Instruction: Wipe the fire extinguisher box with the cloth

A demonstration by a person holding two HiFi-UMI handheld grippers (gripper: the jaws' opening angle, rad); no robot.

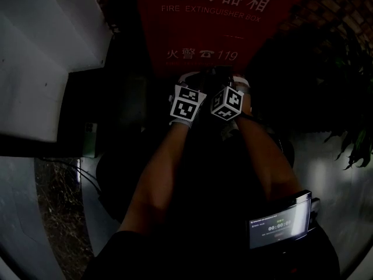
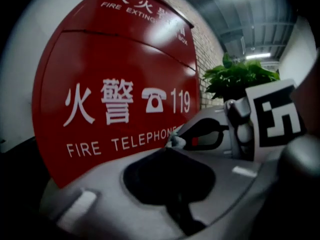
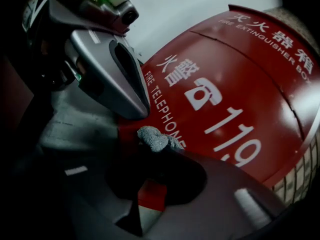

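Observation:
The red fire extinguisher box (image 1: 213, 28) with white lettering and "119" stands straight ahead and fills both gripper views (image 2: 115, 84) (image 3: 235, 94). My two grippers are side by side against its lower front; their marker cubes (image 1: 187, 104) (image 1: 227, 105) almost touch. The left gripper (image 2: 172, 146) is shut, and a small tuft of grey cloth (image 2: 176, 141) pokes out at its tips. The right gripper (image 3: 161, 150) is shut on a grey cloth wad (image 3: 154, 138) close to the red panel. Most of the cloth is hidden.
A leafy potted plant (image 1: 349, 98) (image 2: 235, 79) stands to the right of the box by a brick wall (image 2: 207, 54). A white ledge or wall (image 1: 46, 57) is on the left. A device with a lit screen (image 1: 278, 226) sits at the person's waist.

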